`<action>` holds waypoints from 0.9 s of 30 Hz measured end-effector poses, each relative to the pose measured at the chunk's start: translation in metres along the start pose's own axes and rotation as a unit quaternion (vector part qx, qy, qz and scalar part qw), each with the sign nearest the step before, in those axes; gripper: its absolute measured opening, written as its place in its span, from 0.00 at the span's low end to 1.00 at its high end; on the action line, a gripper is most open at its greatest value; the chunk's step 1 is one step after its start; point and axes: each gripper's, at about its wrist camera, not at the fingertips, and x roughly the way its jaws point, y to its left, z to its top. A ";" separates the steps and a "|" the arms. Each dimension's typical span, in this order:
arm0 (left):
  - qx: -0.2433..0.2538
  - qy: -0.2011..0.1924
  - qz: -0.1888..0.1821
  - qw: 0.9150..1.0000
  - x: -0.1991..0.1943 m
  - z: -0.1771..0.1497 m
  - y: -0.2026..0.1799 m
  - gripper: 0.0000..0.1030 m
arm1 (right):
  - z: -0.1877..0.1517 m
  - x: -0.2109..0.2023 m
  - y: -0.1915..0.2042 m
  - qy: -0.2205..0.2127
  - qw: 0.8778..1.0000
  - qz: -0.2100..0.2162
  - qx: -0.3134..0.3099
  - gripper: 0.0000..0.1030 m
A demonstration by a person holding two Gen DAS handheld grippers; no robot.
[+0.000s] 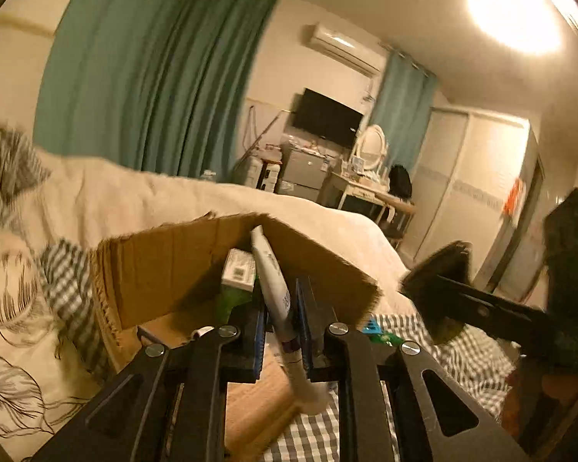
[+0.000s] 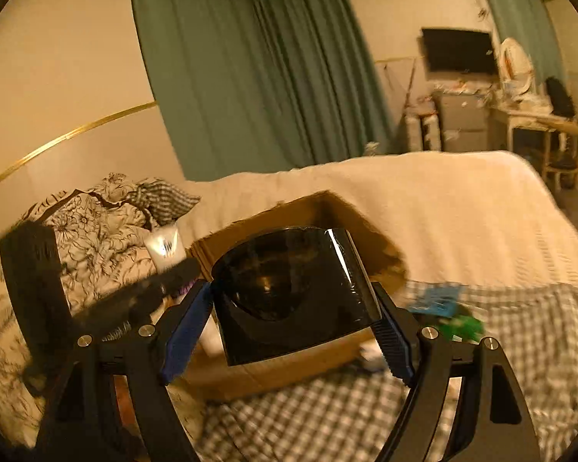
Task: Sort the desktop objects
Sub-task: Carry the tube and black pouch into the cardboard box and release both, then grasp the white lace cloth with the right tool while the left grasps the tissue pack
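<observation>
Left hand-held gripper (image 1: 282, 321) clamped on white tube (image 1: 275, 288) above cardboard box (image 1: 173, 265) on bed (image 1: 478, 350), right hand-held gripper (image 2: 291, 321) clamped on black tape roll (image 2: 289, 292) before the box.

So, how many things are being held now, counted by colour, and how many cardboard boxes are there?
White, held: 1, the tube in the left tool.
Black, held: 1, the tape roll in the right tool.
Brown: 1, the cardboard box.
Total: 3.
</observation>
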 end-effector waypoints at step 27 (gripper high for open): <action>0.032 0.013 -0.032 0.999 -0.008 -0.069 -0.088 0.92 | -0.110 -0.078 -0.108 -0.004 0.984 -0.169 0.063 0.90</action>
